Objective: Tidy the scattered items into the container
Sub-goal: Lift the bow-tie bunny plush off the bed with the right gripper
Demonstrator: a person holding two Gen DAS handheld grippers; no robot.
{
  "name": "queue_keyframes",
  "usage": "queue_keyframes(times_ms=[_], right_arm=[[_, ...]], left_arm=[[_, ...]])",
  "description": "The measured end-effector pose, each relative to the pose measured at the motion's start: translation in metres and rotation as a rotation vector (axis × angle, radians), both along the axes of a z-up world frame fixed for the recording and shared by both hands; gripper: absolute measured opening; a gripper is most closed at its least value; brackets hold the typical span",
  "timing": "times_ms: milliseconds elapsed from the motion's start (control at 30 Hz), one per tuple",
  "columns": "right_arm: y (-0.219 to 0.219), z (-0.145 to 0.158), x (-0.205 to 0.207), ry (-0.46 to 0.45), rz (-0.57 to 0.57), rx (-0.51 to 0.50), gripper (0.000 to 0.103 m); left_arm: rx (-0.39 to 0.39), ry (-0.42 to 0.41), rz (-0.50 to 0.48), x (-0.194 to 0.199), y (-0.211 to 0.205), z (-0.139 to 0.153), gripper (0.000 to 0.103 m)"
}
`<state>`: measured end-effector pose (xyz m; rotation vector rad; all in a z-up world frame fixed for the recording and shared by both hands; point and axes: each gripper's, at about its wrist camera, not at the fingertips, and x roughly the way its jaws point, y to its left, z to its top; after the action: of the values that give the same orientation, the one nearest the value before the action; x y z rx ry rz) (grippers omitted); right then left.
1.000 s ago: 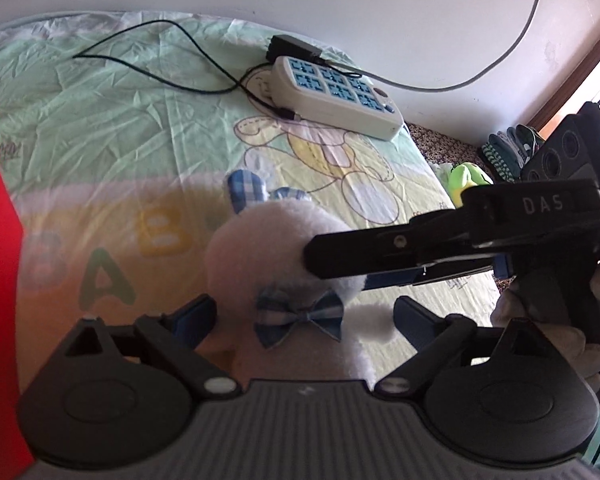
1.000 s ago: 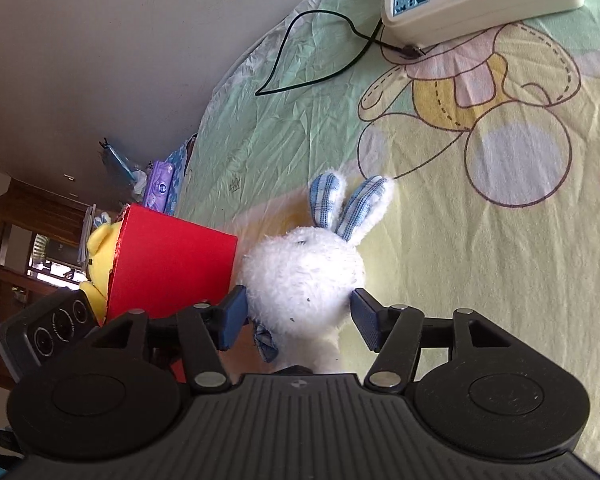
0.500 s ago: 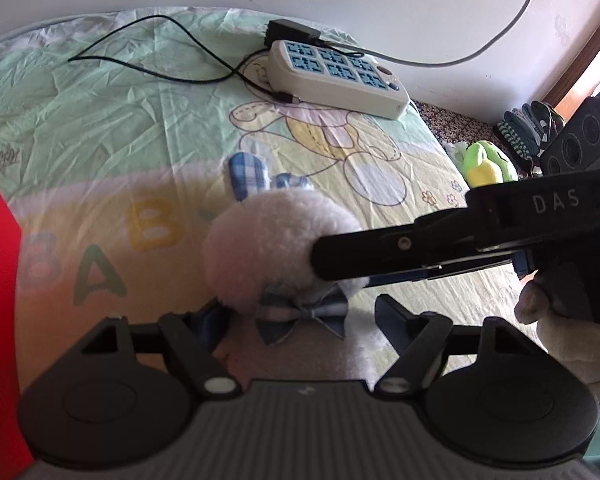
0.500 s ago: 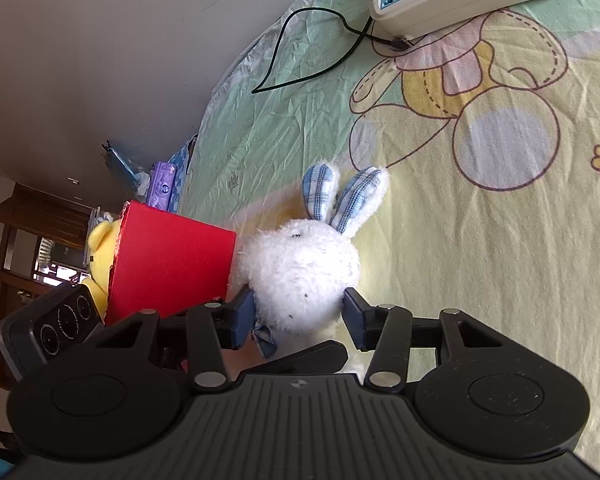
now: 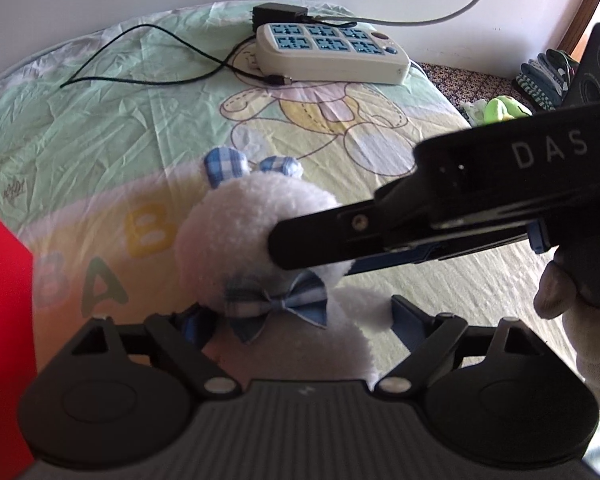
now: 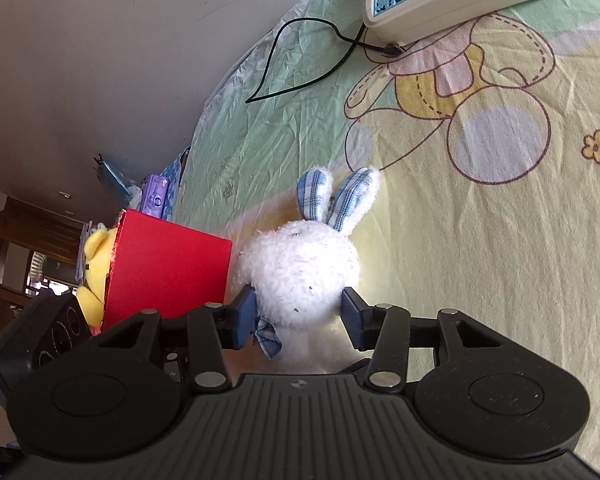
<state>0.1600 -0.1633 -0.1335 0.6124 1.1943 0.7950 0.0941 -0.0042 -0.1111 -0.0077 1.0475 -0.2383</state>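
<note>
The right gripper [image 6: 300, 316] pinches the white rabbit's [image 6: 300, 272] head; its body is hidden below.

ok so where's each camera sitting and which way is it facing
Left wrist: on the left tongs, looking down over the white bunny toward the power strip; the right tongs and a gloved hand cross from the right.
Right wrist: on the right tongs, looking down along the bed at the bunny's head between its pads; red box at left.
Shared: bunny, power strip, red box.
</note>
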Motion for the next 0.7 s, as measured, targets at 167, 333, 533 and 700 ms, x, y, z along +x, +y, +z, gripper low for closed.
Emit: queue_keyframes(times_ms=[167, 333, 533, 700], right_arm=[[0.005, 0.002, -0.003, 0.002, -0.02, -0.002, 0.051], [0.005, 0.001, -0.006, 0.004, -0.046, -0.004, 0.048], [0.009, 0.007, -0.01, -0.005, -0.057, -0.027, 0.044], [0.01, 0.014, -0.021, -0.031, -0.07, -0.042, 0.043]], left_arm=[[0.072, 0.017, -0.003, -0.003, -0.003, 0.004, 0.073], [0.056, 0.029, 0.008, -0.006, 0.003, 0.007, 0.066], [0.055, 0.038, 0.014, -0.011, 0.001, 0.011, 0.062], [0.032, 0.037, 0.019, -0.019, 0.002, 0.018, 0.062]])
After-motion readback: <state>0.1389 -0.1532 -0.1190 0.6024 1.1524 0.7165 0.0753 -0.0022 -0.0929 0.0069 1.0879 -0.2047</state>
